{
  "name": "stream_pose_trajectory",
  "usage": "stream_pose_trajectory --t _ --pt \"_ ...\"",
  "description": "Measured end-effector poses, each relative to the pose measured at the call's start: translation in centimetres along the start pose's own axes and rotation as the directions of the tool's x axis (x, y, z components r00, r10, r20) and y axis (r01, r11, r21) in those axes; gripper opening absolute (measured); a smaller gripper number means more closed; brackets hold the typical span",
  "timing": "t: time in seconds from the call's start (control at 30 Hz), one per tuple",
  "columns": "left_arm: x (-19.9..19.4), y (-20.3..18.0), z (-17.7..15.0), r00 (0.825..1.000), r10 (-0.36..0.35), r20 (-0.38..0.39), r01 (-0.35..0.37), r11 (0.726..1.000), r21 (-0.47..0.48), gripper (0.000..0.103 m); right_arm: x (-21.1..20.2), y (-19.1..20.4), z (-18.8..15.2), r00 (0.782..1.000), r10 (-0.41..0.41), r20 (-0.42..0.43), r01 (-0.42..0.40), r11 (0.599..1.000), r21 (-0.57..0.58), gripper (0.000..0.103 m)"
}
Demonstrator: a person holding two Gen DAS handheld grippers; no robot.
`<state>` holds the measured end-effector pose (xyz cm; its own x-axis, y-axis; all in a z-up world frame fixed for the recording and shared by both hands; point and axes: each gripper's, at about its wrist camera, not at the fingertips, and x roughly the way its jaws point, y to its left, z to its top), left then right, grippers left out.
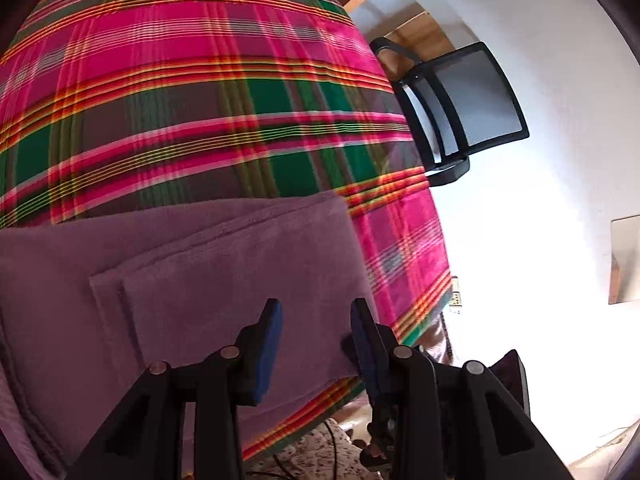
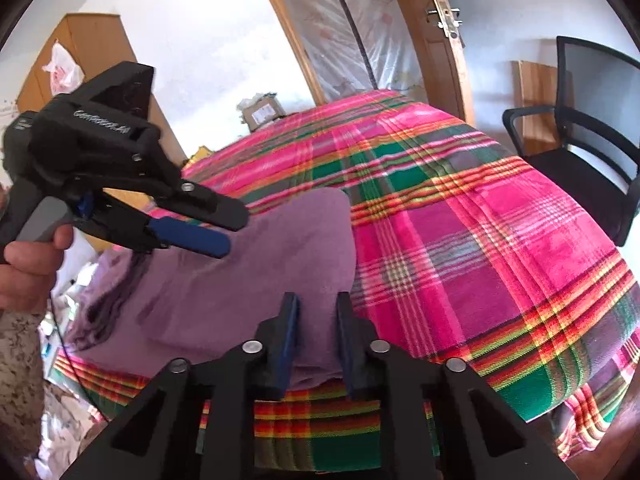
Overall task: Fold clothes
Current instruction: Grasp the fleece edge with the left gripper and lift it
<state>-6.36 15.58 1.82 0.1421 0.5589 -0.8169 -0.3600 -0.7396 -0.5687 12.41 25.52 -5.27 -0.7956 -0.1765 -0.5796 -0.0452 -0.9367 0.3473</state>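
A purple garment (image 1: 192, 272) lies folded in layers on a bed with a pink, green and red plaid cover (image 1: 200, 92). My left gripper (image 1: 316, 310) is open and empty, its blue pads just above the garment's right part near the bed's edge. In the right wrist view the same garment (image 2: 248, 276) lies near the bed's front left edge. My right gripper (image 2: 318, 304) is open with its pads over the garment's near edge. The left gripper (image 2: 224, 232) also shows there, held by a hand above the garment's left part.
A black mesh office chair (image 2: 580, 152) stands right of the bed, also in the left wrist view (image 1: 468, 108). A wooden door frame (image 2: 432, 36) and wardrobe (image 2: 92, 52) stand behind. Clutter lies on the floor at the left (image 2: 68, 292). The plaid cover (image 2: 480, 240) stretches right.
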Motion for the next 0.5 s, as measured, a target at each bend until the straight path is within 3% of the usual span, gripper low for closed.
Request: stream_pose_trajectory --t 0.1,0.27,0.37,0.5 --pt "0.2 -0.7 -0.1 1.0 -0.01 -0.029 0.01 1.0 0.01 0.036 -1.0 1.1 0.5 0.999 0.02 0.036 -0.019 0.999 -0.046 0.016" --pt "-1.9 -1.0 -0.2 0.997 -0.076 0.025 0.077 0.997 -0.024 0.038 -2.5 4.4 1.1 0.995 0.058 0.087 -0.043 0.985 -0.166 0.015" --pt "-3.4 -1.5 -0.1 0.996 -0.053 0.069 0.053 0.999 -0.007 0.039 -3.2 6.7 1.3 0.991 0.078 0.108 -0.05 0.969 -0.241 0.015" --pt "-4.6 -1.7 -0.3 0.997 0.0 0.071 -0.002 1.0 0.026 0.041 -3.2 8.5 1.6 0.988 0.107 0.114 -0.07 0.956 -0.286 0.015"
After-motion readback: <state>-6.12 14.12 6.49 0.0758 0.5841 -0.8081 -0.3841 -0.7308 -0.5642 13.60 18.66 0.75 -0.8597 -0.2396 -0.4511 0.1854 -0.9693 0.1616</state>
